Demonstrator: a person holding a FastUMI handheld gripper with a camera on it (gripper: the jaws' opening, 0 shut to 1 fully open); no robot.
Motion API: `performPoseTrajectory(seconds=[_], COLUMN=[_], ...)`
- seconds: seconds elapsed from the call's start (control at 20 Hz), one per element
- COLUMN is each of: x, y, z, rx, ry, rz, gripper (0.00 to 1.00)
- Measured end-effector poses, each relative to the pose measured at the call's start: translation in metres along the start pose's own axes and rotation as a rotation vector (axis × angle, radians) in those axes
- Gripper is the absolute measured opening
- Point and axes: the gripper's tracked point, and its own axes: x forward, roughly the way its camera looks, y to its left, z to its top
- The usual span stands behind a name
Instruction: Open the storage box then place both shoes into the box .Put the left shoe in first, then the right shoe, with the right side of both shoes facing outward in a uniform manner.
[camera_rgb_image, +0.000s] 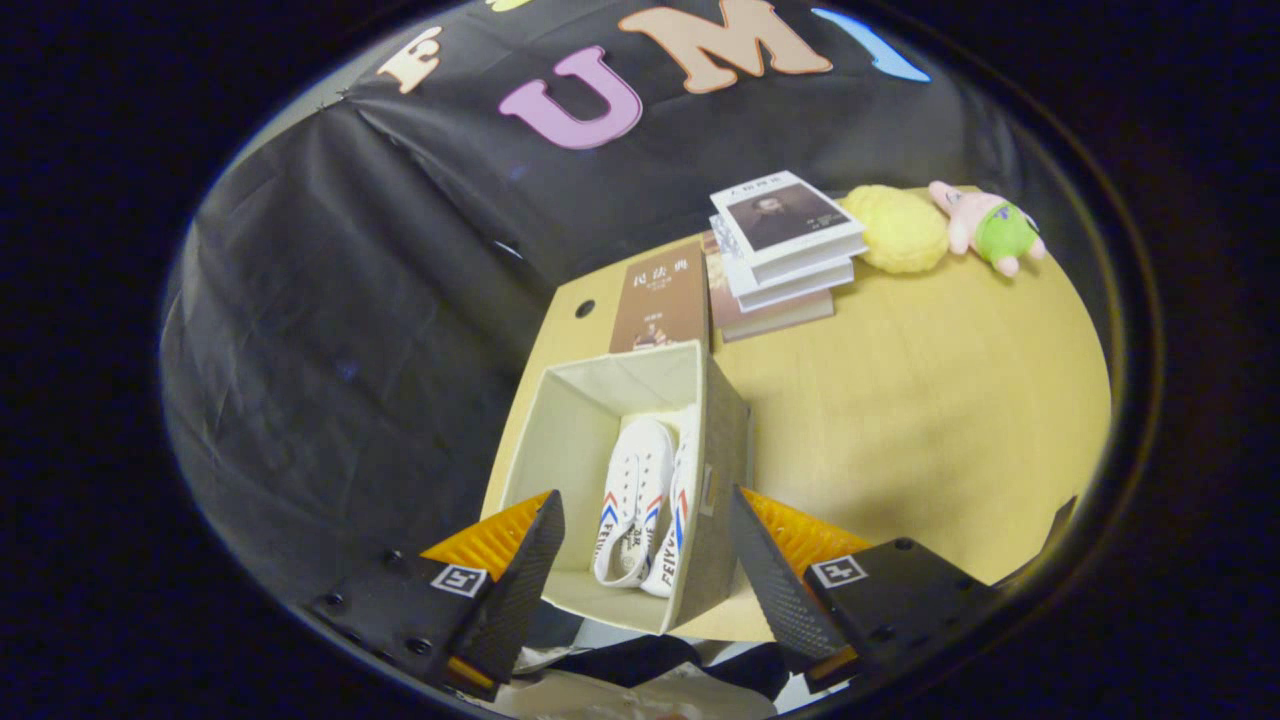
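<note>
Gripper (640, 560) above the open storage box (560, 420), fingers spread and empty; both shoes (645, 500) lie side by side inside; books (785, 245) far right.

Staged recording booth: black cloth wall (380, 260), wooden desk (930, 400), stacked books (785, 250), plush toys (990, 228).
</note>
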Motion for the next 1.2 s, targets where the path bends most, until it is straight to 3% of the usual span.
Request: performPoseTrajectory(seconds=[0.45, 0.85, 1.2], x=[-0.089, -0.173, -0.221], y=[-0.038, -0.092, -0.123], z=[0.066, 0.109, 0.111], rx=[-0.129, -0.242, -0.339], ry=[-0.357, -0.663, -0.851], rz=[-0.021, -0.174, -0.305], gripper=[1.00, 1.00, 1.00])
